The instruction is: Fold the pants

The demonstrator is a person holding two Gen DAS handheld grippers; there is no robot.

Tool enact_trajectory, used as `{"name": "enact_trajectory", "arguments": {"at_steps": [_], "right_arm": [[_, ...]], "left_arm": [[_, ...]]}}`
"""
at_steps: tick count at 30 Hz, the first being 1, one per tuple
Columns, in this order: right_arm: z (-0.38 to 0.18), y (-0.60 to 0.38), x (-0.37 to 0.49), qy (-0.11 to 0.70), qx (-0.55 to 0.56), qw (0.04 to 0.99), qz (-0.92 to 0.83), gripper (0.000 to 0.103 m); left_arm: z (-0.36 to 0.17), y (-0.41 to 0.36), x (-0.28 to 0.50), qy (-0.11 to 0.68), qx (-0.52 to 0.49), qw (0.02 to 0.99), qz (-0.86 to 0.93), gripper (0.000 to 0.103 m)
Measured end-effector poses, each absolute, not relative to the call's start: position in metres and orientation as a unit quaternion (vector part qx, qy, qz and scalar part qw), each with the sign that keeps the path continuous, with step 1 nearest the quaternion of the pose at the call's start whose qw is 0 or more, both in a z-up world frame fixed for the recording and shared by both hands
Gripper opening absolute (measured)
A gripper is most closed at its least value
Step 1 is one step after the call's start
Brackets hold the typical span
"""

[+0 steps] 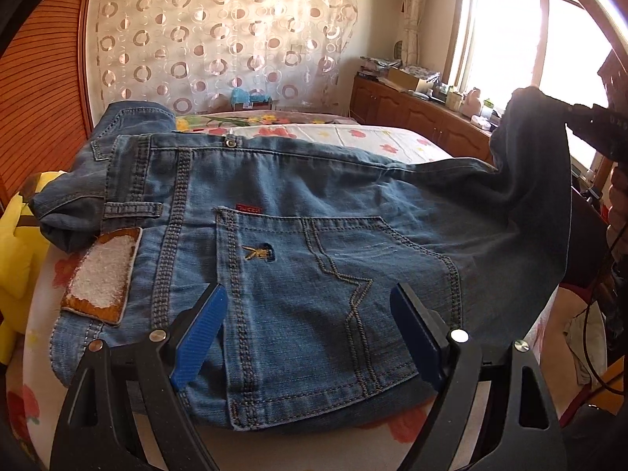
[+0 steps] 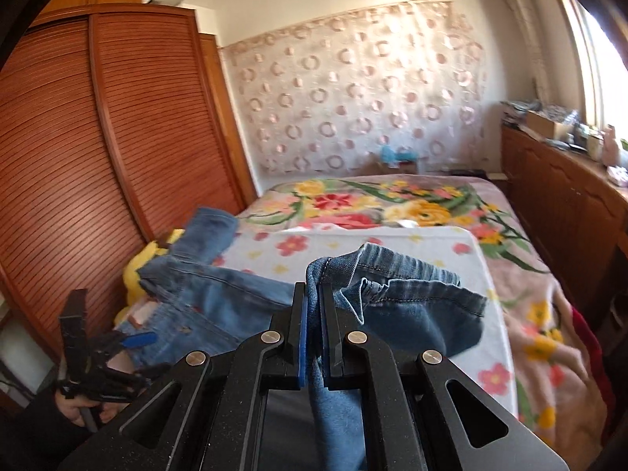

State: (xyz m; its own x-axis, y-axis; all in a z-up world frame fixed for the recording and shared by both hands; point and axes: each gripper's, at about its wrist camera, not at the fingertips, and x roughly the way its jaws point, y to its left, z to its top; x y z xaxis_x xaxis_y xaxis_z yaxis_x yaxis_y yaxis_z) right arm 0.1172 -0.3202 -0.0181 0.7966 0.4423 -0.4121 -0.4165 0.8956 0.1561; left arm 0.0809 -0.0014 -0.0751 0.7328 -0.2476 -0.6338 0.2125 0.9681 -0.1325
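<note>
Blue denim pants (image 1: 306,235) lie on the bed with the waistband and back pocket toward me. My left gripper (image 1: 308,298) is open, its blue pads just above the back pocket, holding nothing. My right gripper (image 2: 314,294) is shut on the pants' leg hem (image 2: 392,294) and holds it lifted above the bed. In the left wrist view the lifted leg end (image 1: 530,149) hangs from the right gripper (image 1: 581,114) at far right. In the right wrist view the left gripper (image 2: 129,343) shows at lower left over the waistband.
A floral bed sheet (image 2: 392,243) covers the bed. A yellow plush toy (image 1: 15,243) lies at the left edge by the wooden louvred wardrobe (image 2: 98,137). A wooden cabinet (image 1: 412,114) with clutter stands under the window on the right.
</note>
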Motion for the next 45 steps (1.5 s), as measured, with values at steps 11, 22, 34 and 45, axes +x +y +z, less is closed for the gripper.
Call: {"name": "enact_trajectory", "arguments": {"at_steps": [11, 22, 34, 45], "right_arm": [[-0.026, -0.287, 0.141, 0.249, -0.005, 0.922, 0.297, 0.005], [-0.032, -0.307, 0.165, 0.266, -0.022, 0.94, 0.212, 0.019], [-0.029, -0.295, 0.151, 0.269, -0.047, 0.946, 0.176, 0.046], [-0.043, -0.297, 0.187, 0.29, -0.059, 0.939, 0.173, 0.047]], "left_arm": [[-0.079, 0.006, 0.082, 0.347, -0.035, 0.93, -0.115, 0.085], [-0.063, -0.022, 0.1, 0.336, -0.018, 0.929, -0.153, 0.085], [-0.052, -0.064, 0.128, 0.337, -0.008, 0.92, -0.202, 0.084], [-0.061, -0.088, 0.154, 0.36, -0.011, 0.907, -0.22, 0.052]]}}
